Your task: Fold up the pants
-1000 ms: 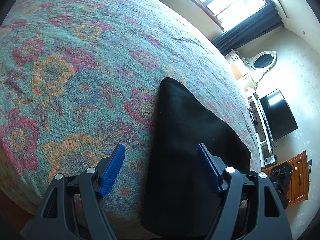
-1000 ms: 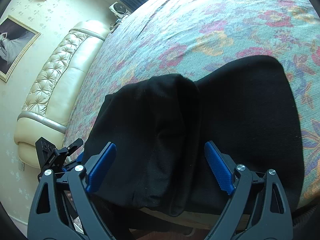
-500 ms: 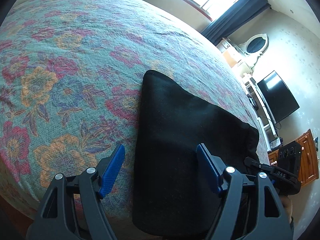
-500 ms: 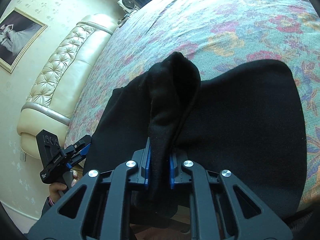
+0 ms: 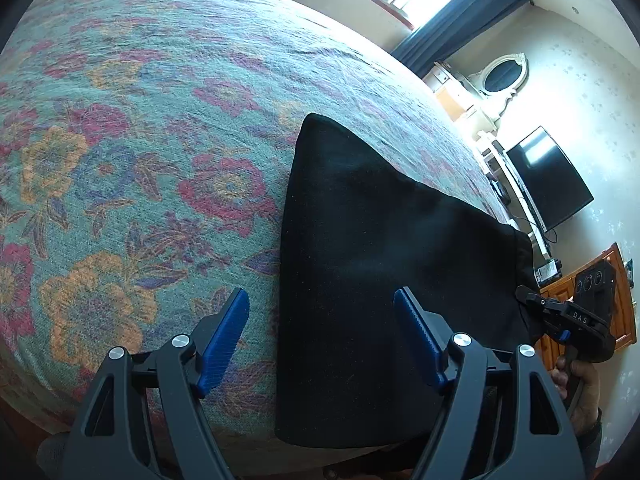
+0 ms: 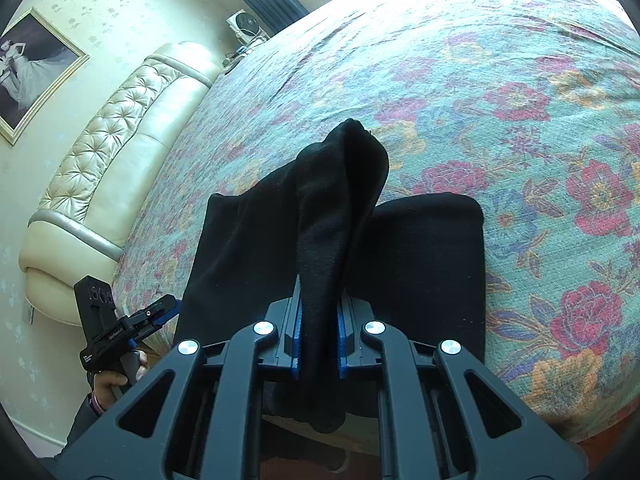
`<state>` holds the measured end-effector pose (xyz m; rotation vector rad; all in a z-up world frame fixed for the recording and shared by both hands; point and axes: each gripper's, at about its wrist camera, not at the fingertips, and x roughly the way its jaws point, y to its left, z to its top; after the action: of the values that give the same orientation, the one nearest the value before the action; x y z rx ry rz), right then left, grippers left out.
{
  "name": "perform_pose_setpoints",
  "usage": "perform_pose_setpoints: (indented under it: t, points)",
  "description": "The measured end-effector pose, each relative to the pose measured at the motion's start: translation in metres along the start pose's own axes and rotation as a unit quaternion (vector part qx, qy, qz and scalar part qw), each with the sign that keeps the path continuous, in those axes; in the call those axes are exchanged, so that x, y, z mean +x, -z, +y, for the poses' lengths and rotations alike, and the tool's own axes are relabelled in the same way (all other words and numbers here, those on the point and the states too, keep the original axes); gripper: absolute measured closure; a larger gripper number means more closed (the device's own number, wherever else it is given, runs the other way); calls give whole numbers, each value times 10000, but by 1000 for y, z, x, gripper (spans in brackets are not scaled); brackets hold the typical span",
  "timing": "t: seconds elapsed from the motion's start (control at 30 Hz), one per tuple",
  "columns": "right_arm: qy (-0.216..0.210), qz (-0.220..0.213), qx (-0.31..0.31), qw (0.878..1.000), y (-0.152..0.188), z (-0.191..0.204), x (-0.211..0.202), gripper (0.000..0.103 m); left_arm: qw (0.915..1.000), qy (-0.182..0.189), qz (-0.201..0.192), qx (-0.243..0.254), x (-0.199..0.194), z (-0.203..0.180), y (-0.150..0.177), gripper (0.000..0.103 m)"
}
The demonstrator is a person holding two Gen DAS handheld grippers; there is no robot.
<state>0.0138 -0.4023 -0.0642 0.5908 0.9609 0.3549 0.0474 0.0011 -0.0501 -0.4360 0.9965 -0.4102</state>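
Two hand-held grippers: mine, one in each hand, both at the near edge of the bed with the floral green bedspread.
Task thing: the black soft-knit pants lie on the bedspread at that near edge, already doubled into a compact slab, part of it hanging over the edge toward me.
Right hand-held gripper: pressed together on a raised ridge of the black pants; the pinched cloth stands up in a peak above the flat layers.
Left hand-held gripper: spread wide, blue pads apart, holding nothing; it hovers over the pants' edge nearest the tufted cream headboard, one pad over bedspread, the other over black cloth.
What just changed: a second ago my right pads stood open on either side of this fold; half a second ago they closed on it, and now the ridge is drawn higher and narrower.
What that means: I judge the grasp for the next fold is secured on my right; the left side is not yet gripped, so the fold cannot be carried evenly.
Against the earlier frame: my left view sits a little farther from the bedspread, and my right hand-held gripper now shows at the pants' far corner.
Risk: lifting one-handed may drag the stacked layers askew.
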Motion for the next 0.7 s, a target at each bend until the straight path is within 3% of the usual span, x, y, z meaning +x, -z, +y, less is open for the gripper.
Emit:
perform_pose_setpoints:
  t: [0.33, 0.47, 0.53, 0.6, 0.7]
  points:
    - [235, 45, 162, 9996, 3, -31, -11, 98, 9995, 74, 169, 264, 10, -14, 7, 29]
    - [54, 174, 303, 9994, 7, -35, -8, 97, 9991, 30, 244, 331, 15, -16, 9, 29]
    - [2, 235, 401, 9989, 7, -37, -6, 92, 9990, -1, 247, 367, 16, -16, 9, 29]
    - [-58, 235, 598, 9979, 8, -42, -6, 59, 9991, 10, 251, 346, 16, -14, 9, 29]
    - [-102, 212, 740, 9970, 9, -48, -7, 53, 9992, 58, 287, 255, 17, -11, 9, 29]
